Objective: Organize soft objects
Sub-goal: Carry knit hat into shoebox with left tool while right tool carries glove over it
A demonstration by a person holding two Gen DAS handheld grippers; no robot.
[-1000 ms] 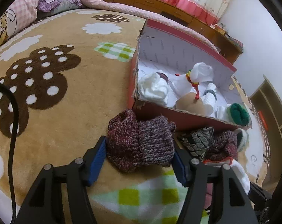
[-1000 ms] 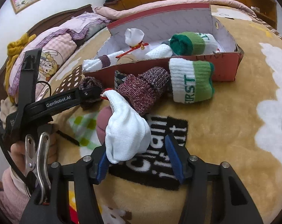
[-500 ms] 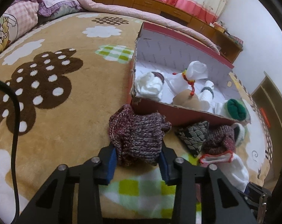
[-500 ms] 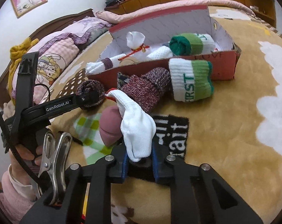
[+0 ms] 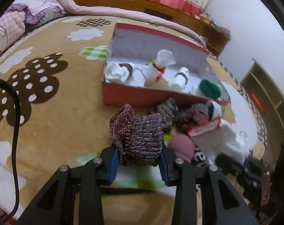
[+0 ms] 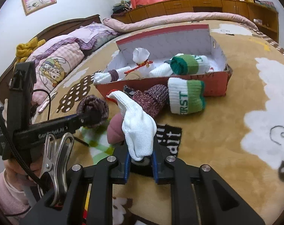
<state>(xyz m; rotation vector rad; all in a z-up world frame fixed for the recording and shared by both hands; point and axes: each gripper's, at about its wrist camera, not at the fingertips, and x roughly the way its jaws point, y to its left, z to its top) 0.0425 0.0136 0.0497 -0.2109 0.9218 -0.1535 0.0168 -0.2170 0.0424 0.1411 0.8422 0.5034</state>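
My left gripper (image 5: 139,163) is shut on a maroon knitted sock (image 5: 138,138) and holds it just above the brown blanket; it also shows in the right wrist view (image 6: 93,110). My right gripper (image 6: 141,161) is shut on a white sock with a red cuff (image 6: 136,127), lifted off the bed; the left wrist view shows it too (image 5: 222,138). A red shoebox (image 6: 160,86) with a white inside holds several rolled socks (image 6: 185,65). In front of it lie a green-and-white sock (image 6: 186,97), a second maroon knitted sock (image 6: 153,99) and a dark patterned one (image 5: 167,109).
A pink rounded object (image 6: 114,131) lies on the blanket under the white sock. Pillows (image 6: 63,60) and a pink bolster (image 6: 179,18) line the head and far side of the bed. Wooden cabinets (image 6: 198,5) stand under the curtains. A shelf unit (image 5: 269,97) stands at the right.
Both grippers closed from open onto their socks, the left on the maroon knit, the right on the white one, and both lifted them and drew back from the box.
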